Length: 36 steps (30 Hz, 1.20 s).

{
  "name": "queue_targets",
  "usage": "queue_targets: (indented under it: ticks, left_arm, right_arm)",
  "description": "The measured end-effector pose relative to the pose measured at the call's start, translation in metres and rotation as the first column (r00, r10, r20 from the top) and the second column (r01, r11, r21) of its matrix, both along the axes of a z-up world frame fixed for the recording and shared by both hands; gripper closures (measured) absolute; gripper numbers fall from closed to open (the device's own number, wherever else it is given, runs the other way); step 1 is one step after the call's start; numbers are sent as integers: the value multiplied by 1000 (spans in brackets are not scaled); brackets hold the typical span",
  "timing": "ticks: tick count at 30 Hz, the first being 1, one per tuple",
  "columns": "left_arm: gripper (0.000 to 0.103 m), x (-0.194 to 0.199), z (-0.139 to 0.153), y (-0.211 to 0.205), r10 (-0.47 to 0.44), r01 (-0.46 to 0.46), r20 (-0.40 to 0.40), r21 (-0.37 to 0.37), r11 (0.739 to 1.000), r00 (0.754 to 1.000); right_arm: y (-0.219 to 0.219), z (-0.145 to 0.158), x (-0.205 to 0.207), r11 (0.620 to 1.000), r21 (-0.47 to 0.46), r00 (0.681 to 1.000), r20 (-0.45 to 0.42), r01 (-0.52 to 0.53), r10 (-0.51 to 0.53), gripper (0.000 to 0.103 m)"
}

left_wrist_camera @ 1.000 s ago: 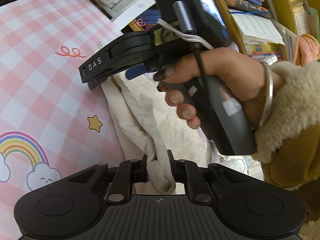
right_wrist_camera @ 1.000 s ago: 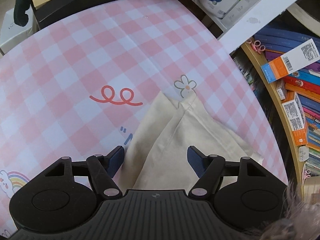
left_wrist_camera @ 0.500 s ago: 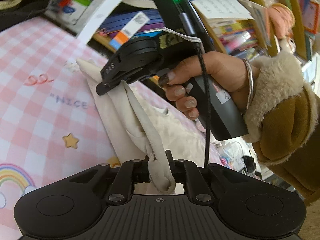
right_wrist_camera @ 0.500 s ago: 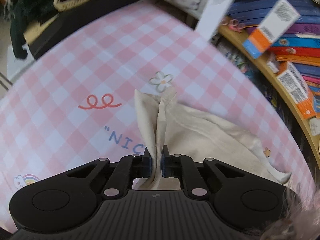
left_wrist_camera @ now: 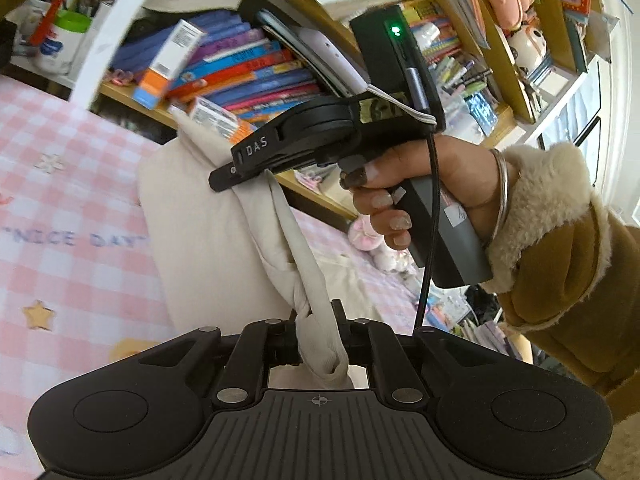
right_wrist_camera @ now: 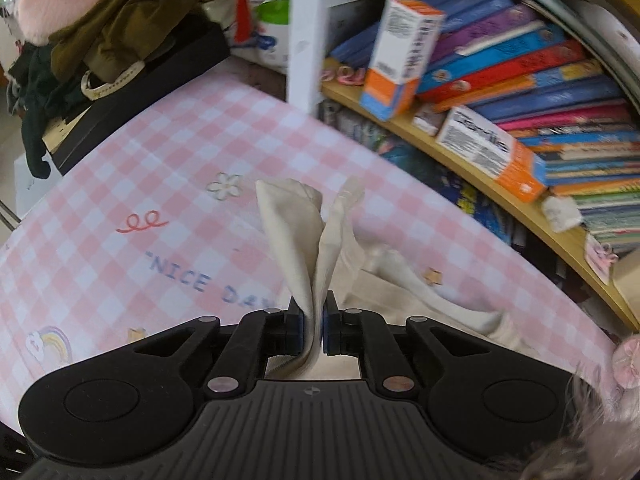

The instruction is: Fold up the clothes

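A cream garment (left_wrist_camera: pixel 208 232) hangs lifted above the pink checked table (left_wrist_camera: pixel 68 184). My left gripper (left_wrist_camera: pixel 318 334) is shut on a bunched edge of it. My right gripper (right_wrist_camera: pixel 314 330) is shut on another edge of the cream garment (right_wrist_camera: pixel 296 240), whose folds rise in front of the fingers; the rest trails down to the right on the table (right_wrist_camera: pixel 160 152). In the left wrist view the right gripper (left_wrist_camera: pixel 240 172) shows ahead, held in a hand, pinching the cloth at its tip.
A bookshelf (right_wrist_camera: pixel 520 92) with books and boxes runs along the table's far side. A pile of dark clothes (right_wrist_camera: pixel 92 40) lies on a black box at the table's far left. A white post (right_wrist_camera: pixel 306 32) stands at the table's back edge.
The right gripper closed on the garment's edge. Both grippers have lifted the garment up off the table, and both views now tilt toward the bookshelf.
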<state>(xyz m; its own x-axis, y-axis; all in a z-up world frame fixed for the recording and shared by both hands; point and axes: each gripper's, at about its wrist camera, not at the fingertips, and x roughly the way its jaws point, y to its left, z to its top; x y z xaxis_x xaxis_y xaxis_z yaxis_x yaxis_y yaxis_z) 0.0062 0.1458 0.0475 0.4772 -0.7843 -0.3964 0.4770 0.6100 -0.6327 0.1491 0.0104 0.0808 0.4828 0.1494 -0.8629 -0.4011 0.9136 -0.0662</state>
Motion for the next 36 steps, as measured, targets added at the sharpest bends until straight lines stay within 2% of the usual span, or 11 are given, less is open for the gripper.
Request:
queue_targets:
  ticks: [11,21,26,30,36]
  left_arm:
    - [93,-18,10,-117,-2,2,-3,94,996,1000]
    - [93,-30,5,-216,-25,30,-25,189,981,999]
    - [93,-32,-8,-245,-41,56,-66,247,967,997]
    - [93,-37,-15,-266,-70,92,-82,302,949,994]
    - [93,-51,-30,-293,-130,157,-94,403,902,987]
  right_arm:
    - [-129,7,-28,998,68,997,75,10,-15,96]
    - [-244,-7,-60,991,131,987,152,34,-54,96]
    - [-295,-30,-64,976,191,985,117,103,-127,96]
    - [-324,-52,-66,949,267,980,57,170,-192,96]
    - [-354,-77,-65,884,373,958,-56,281,-281,95]
